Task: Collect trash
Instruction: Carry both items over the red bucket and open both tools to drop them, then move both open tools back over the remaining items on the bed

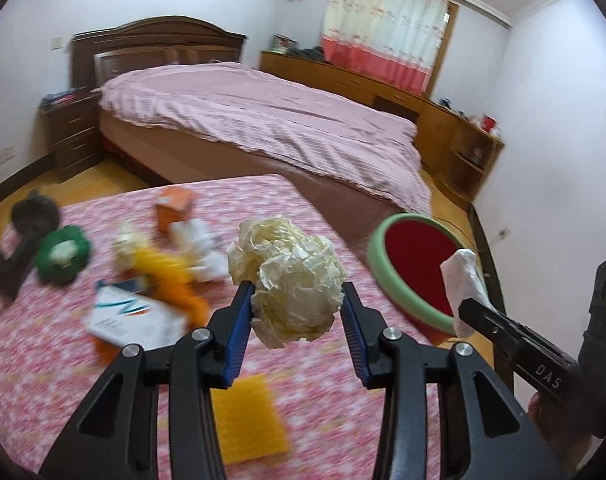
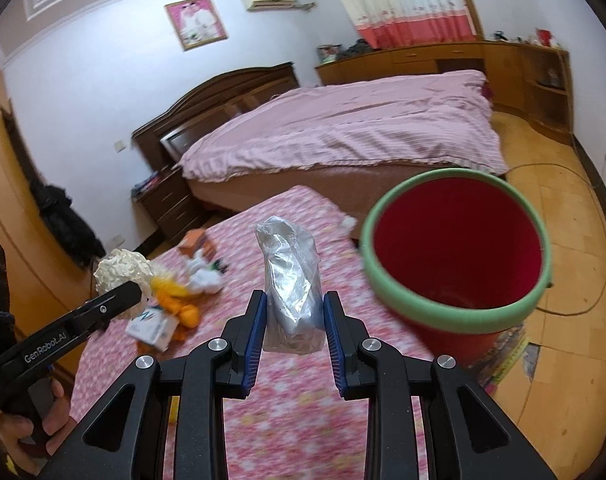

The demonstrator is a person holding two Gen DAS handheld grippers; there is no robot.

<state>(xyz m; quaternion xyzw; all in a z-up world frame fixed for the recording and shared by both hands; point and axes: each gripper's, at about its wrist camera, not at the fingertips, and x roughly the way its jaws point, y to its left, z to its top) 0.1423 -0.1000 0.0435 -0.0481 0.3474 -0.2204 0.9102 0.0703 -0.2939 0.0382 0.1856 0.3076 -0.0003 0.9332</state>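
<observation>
Bedroom clutter frames the job: over a table in a pink floral cloth (image 1: 43, 360), the left gripper (image 1: 299, 300) clamps a crumpled ball of cream paper (image 1: 289, 280), while the right gripper (image 2: 295, 312) pinches a scrunched clear plastic bag (image 2: 291, 280). Both loads hang above the tabletop, near the red bucket with a green rim (image 2: 455, 316), which looks almost empty. More scraps, including white tissue (image 1: 197, 246) and an orange carton (image 1: 175, 210), lie uncollected beside a leaflet (image 1: 131, 316).

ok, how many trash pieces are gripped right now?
2. A crumpled paper ball sits between the left gripper's fingers; a crinkled plastic wrapper between the right gripper's fingers. More may lie on the table.
</observation>
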